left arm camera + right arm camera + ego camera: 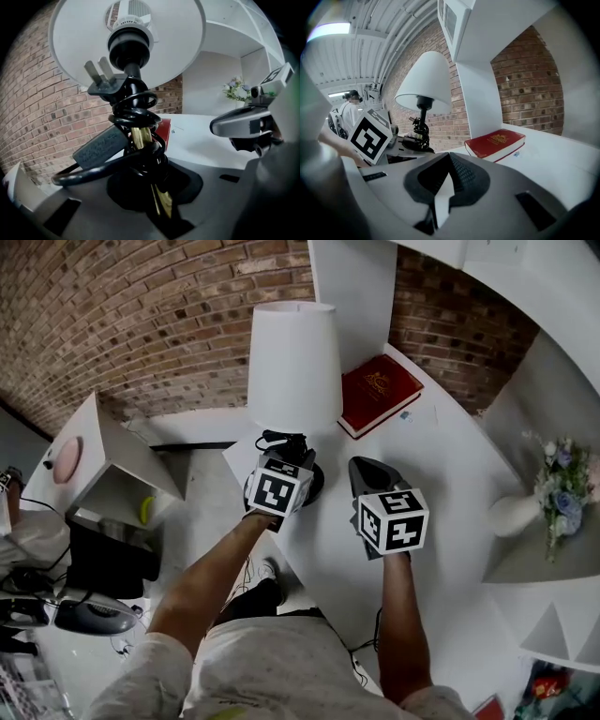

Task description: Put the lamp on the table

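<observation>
Left gripper view settles the grip: the left gripper [159,201] has its jaws clenched on the lamp [132,75], low on the brass stem [139,136]. The hold sits just beneath the black cord [136,121], which is coiled round that stem with its plug [107,84] poking out toward 10 o'clock. Gripping low on the stem probably keeps the jaws away from the fragile shade and the weight steady. The coiled cord cannot trail or snag on the desk edge.

Seen from the head view, the lamp stands upright with its white shade [292,362] at 12 o'clock from the left gripper, over the near-left corner of the white desk [441,484]. Its black base [317,482] shows just beside the gripper, low at the desk surface. I cannot tell whether the base actually rests on the desk or hangs just above it. I judge the placing nearly done, with the release yet to come.

A red book [378,392] lies at 3 o'clock from the shade, near but apart from it, so this corner spot leaves the lamp its own room.

Over the bare desk, the right gripper [367,474] sits at 3 o'clock from the left one. Its own view shows the jaws drawn together with nothing between them. It seems to be kept close only as a spare support if the lamp tips.
</observation>
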The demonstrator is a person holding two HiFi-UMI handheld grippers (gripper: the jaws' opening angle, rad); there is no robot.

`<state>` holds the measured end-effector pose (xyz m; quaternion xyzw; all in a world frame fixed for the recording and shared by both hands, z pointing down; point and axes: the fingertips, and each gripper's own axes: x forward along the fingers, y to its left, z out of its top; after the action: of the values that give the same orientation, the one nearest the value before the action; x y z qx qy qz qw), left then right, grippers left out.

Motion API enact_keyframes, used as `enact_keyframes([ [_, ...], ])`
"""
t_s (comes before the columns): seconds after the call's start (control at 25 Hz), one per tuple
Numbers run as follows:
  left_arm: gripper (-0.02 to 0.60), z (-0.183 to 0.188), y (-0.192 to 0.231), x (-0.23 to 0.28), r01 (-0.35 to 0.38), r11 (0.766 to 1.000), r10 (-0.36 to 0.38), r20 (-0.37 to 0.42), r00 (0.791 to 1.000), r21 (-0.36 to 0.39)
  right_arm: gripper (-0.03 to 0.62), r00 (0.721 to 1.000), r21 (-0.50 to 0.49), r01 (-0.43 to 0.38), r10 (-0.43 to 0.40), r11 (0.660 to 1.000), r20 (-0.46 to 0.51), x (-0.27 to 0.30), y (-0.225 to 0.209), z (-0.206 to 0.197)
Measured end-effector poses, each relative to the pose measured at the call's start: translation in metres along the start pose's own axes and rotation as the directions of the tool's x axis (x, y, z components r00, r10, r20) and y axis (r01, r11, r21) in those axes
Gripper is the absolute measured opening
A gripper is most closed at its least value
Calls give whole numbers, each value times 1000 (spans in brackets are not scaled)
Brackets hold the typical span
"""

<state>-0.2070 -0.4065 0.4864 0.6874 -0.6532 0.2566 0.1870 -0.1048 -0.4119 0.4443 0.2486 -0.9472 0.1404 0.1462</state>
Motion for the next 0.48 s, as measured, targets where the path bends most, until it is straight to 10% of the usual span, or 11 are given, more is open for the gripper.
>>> enact_keyframes([
  [0.48,78,3,37,33,44,998,-46,60,997,37,3,996,35,82,-82,996,16,44,1,0],
])
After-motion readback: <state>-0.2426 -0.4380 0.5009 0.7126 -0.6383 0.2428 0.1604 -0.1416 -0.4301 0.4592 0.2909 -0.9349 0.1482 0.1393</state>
